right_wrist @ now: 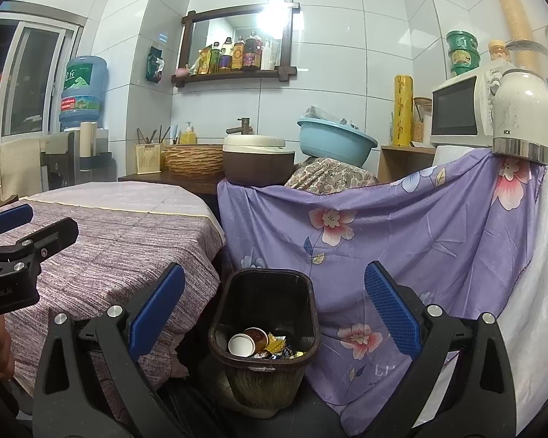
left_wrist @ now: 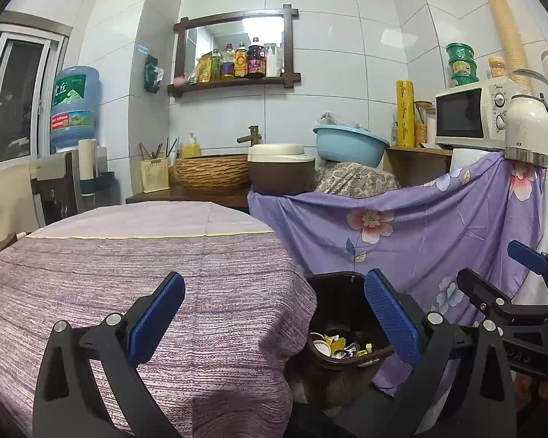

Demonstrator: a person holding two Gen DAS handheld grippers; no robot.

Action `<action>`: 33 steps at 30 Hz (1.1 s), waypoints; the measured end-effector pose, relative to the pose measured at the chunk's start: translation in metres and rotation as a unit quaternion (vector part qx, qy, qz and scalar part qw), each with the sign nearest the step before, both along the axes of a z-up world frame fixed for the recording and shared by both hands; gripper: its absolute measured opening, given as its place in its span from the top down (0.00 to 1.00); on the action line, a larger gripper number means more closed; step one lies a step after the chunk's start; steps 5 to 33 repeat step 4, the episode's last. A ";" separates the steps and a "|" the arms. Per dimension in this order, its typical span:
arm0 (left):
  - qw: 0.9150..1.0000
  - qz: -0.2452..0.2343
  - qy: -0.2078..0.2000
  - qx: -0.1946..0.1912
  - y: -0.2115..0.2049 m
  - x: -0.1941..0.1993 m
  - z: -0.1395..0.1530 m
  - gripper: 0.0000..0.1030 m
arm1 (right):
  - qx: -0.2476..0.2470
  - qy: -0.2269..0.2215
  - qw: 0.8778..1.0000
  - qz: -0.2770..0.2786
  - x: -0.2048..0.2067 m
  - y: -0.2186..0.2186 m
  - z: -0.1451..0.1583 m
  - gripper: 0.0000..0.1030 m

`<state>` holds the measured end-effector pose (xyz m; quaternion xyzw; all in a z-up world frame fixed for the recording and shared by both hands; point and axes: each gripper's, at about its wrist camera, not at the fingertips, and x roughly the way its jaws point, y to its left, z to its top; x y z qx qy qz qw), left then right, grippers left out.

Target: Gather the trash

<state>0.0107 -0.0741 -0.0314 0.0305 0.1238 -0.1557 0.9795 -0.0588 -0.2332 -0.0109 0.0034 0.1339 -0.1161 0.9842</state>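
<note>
A dark brown trash bin [right_wrist: 263,365] stands on the floor between the table and the purple floral sheet. It holds a paper cup [right_wrist: 246,342] and several wrappers [right_wrist: 279,346]. The bin also shows in the left wrist view [left_wrist: 341,359]. My right gripper [right_wrist: 274,314] is open and empty, above the bin. My left gripper [left_wrist: 274,319] is open and empty, over the table's right edge beside the bin. The right gripper shows in the left wrist view [left_wrist: 511,292], and the left gripper shows at the left of the right wrist view [right_wrist: 29,230].
A round table with a purple striped cloth [left_wrist: 128,273] lies left of the bin. A purple floral sheet [right_wrist: 420,248] hangs to the right. Behind are a rice cooker [right_wrist: 257,162], a blue basin [right_wrist: 332,142], a kettle [right_wrist: 522,116] and a microwave [right_wrist: 460,109].
</note>
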 end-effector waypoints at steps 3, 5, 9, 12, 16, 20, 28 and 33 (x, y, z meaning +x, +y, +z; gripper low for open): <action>1.000 0.002 0.001 0.001 0.000 0.000 0.000 0.05 | 0.000 0.001 1.000 0.000 0.000 0.000 0.000 0.06; 1.000 0.002 0.001 0.002 0.000 0.001 0.000 0.05 | 0.000 0.001 1.000 -0.001 0.000 0.000 0.000 0.06; 1.000 0.002 0.001 0.002 0.000 0.001 0.000 0.05 | 0.000 0.001 1.000 -0.001 0.000 0.000 0.000 0.06; 1.000 0.002 0.001 0.002 0.000 0.001 0.000 0.05 | 0.000 0.001 1.000 -0.001 0.000 0.000 0.000 0.06; 1.000 0.002 0.001 0.002 0.000 0.001 0.000 0.05 | 0.000 0.001 1.000 -0.001 0.000 0.000 0.000 0.06; 1.000 0.002 0.001 0.002 0.000 0.001 0.000 0.05 | 0.000 0.001 1.000 -0.001 0.000 0.000 0.000 0.06; 1.000 0.002 0.001 0.002 0.000 0.001 0.000 0.05 | 0.000 0.001 1.000 -0.001 0.000 0.000 0.000 0.06; 1.000 0.002 0.001 0.002 0.000 0.001 0.000 0.05 | 0.000 0.001 1.000 -0.001 0.000 0.000 0.000 0.06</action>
